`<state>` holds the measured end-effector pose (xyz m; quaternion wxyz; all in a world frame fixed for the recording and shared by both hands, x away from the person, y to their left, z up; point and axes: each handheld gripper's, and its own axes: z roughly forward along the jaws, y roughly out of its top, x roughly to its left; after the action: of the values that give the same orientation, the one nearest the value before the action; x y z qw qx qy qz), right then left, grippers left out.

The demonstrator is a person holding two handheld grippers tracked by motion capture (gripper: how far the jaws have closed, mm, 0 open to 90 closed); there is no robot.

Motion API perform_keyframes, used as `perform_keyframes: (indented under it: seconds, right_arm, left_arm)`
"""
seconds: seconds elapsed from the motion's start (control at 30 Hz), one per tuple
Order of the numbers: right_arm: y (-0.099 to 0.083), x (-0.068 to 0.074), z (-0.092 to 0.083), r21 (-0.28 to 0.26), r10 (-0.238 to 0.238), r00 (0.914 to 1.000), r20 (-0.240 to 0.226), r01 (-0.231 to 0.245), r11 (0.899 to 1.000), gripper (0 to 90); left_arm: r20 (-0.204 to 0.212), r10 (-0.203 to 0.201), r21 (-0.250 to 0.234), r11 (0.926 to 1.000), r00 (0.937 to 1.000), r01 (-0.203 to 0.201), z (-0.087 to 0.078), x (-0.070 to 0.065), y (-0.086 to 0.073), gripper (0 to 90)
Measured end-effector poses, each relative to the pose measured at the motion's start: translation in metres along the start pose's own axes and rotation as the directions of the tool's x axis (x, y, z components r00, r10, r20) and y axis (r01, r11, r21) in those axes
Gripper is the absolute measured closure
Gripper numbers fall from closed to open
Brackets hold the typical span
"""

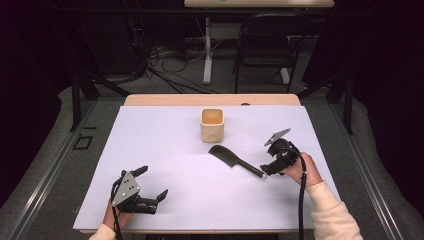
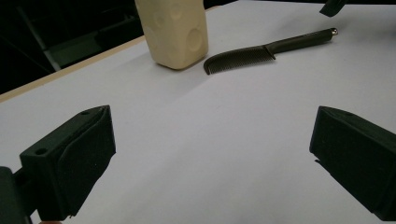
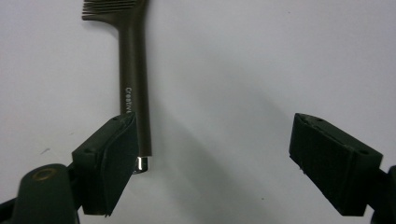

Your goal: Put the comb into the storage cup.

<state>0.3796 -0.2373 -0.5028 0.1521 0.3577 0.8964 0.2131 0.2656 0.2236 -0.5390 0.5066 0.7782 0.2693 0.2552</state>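
White surface (image 1: 165, 165) in a dark room, black comb (image 1: 235, 161) handle just beside the right claw (image 3: 212, 161), both claws released.

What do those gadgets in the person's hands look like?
Each tool is black with two blocky jaws. The left tool and the right tool each carry a grey three-cornered plate and trail a black cable. A cream sleeve covers the right arm.

A black comb (image 1: 235, 161) lies flat on the white-covered table (image 1: 165, 150). Its handle end sits just beside one of the jaws of the right gripper (image 1: 266, 170). A cream cup (image 1: 212, 125) stands upright just past the comb's teeth, well ahead of the jaws of the left gripper (image 1: 152, 181). Far beyond both pairs of jaws, a dark chair (image 1: 265, 45) and cables (image 1: 165, 65) sit on the floor.
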Motion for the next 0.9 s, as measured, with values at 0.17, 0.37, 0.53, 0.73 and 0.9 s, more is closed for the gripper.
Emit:
perform_keyframes:
  seconds: [0.17, 0.37, 0.53, 0.73, 0.9]
  right_arm:
    - [0.004, 0.006, 0.000, 0.014, -0.053, 0.9983, -0.024, 0.053, 0.998, 0.0]
    - [0.007, 0.010, 0.001, -0.003, -0.066, 0.9962, -0.058, 0.065, 0.998, 0.0]
    - [0.008, 0.013, 0.004, -0.002, -0.066, 0.9952, -0.072, 0.066, 0.998, 0.0]
    - [0.011, 0.017, 0.009, 0.002, -0.085, 0.9929, -0.084, 0.086, 0.996, 0.0]
    - [0.017, 0.024, 0.013, 0.012, -0.101, 0.9920, -0.077, 0.102, 0.995, 0.0]
  left_arm:
    - [0.000, 0.001, -0.001, 1.0000, 1.0000, -0.001, 0.000, 0.000, 0.000, 0.2]
    - [0.000, -0.001, -0.004, 1.0000, 1.0000, 0.001, 0.000, 0.000, 0.000, 0.2]
    - [0.000, -0.001, -0.002, 1.0000, 1.0000, 0.001, 0.001, 0.000, 0.000, 0.2]
    - [0.000, -0.001, -0.001, 1.0000, 1.0000, 0.001, 0.001, 0.000, 0.000, 0.2]
    - [0.001, -0.006, -0.002, 1.0000, 1.0000, 0.006, 0.002, 0.000, 0.000, 0.2]
